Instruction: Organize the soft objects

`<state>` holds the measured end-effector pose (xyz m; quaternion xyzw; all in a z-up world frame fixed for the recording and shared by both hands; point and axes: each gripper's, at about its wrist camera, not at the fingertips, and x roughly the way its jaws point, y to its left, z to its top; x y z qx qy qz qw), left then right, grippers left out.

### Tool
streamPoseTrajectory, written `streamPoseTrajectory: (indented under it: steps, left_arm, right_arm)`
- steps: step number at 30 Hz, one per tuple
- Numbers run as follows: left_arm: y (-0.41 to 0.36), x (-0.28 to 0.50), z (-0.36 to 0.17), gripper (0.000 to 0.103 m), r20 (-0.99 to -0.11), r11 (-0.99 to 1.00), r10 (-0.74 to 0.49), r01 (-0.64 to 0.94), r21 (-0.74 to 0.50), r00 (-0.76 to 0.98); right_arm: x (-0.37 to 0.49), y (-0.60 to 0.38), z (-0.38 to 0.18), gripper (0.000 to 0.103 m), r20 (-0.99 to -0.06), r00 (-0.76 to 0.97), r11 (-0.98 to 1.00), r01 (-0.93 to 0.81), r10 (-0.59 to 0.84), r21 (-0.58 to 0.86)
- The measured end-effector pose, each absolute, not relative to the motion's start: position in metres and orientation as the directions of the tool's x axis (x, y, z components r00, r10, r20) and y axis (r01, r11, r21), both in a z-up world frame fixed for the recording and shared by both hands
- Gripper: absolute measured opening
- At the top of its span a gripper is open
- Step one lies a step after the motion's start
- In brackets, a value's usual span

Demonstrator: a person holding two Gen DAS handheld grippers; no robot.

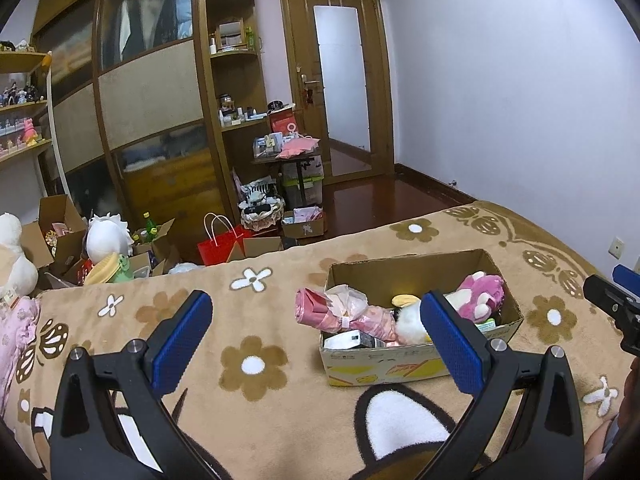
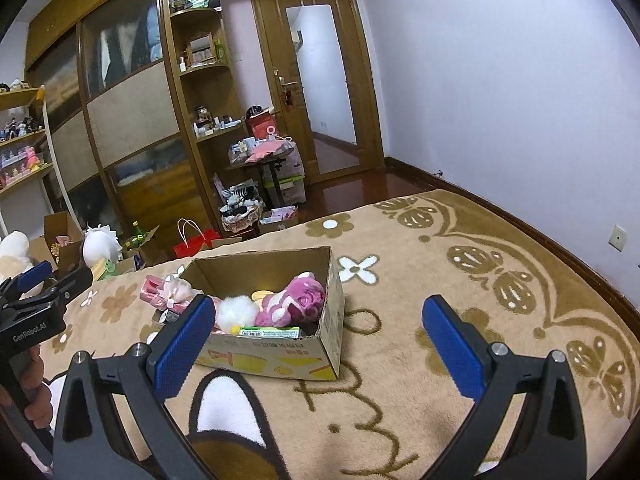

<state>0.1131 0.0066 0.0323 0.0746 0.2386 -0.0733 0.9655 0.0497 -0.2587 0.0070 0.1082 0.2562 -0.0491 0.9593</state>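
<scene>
An open cardboard box [image 1: 416, 364] [image 2: 280, 360] stands on the tan flowered blanket [image 1: 256, 304] of the bed. Inside lie a pink plush toy [image 1: 482, 294] [image 2: 296, 300], a white fluffy toy [image 1: 408, 322] [image 2: 236, 312] and a yellow piece [image 1: 405, 300]. A pink wrapped bundle [image 1: 340, 314] [image 2: 164, 292] hangs over the box's left end. My left gripper [image 1: 316, 340] is open and empty, above the blanket just before the box. My right gripper [image 2: 320, 344] is open and empty, near the box's right front corner.
Off the bed's far edge stand cardboard boxes [image 1: 60, 232], a white plush [image 1: 106, 240], a red bag [image 1: 220, 240] and a basket [image 1: 262, 212]. A wooden wardrobe [image 1: 152, 100] and door [image 1: 340, 80] stand behind. A pink cloth [image 1: 16, 332] lies at the bed's left.
</scene>
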Motion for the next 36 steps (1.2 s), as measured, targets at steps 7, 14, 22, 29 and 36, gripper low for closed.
streamPoseTrajectory:
  steps: [7, 14, 22, 29, 36]
  left_arm:
    - [0.005, 0.115, 0.024, 0.103, -0.483, 0.975, -0.108, 0.188, 0.118, 0.869]
    - [0.003, 0.115, 0.022, 0.103, -0.483, 0.974, -0.114, 0.194, 0.119, 0.868]
    - [0.004, 0.114, 0.021, 0.103, -0.488, 0.972, -0.130, 0.209, 0.110, 0.863]
    - [0.005, 0.114, 0.020, 0.103, -0.480, 0.972, -0.130, 0.207, 0.111, 0.867]
    - [0.004, 0.114, 0.019, 0.103, -0.480, 0.971, -0.120, 0.203, 0.124, 0.869]
  right_arm:
    - [0.050, -0.259, 0.005, 0.103, -0.499, 0.865, 0.971, 0.156, -0.046, 0.181]
    - [0.047, -0.258, 0.008, 0.103, -0.483, 0.873, 0.973, 0.160, -0.062, 0.165]
    - [0.044, -0.259, 0.012, 0.103, -0.463, 0.883, 0.973, 0.168, -0.077, 0.159]
    - [0.045, -0.260, 0.014, 0.103, -0.457, 0.885, 0.972, 0.172, -0.083, 0.157]
    - [0.043, -0.260, 0.017, 0.103, -0.454, 0.887, 0.972, 0.175, -0.086, 0.157]
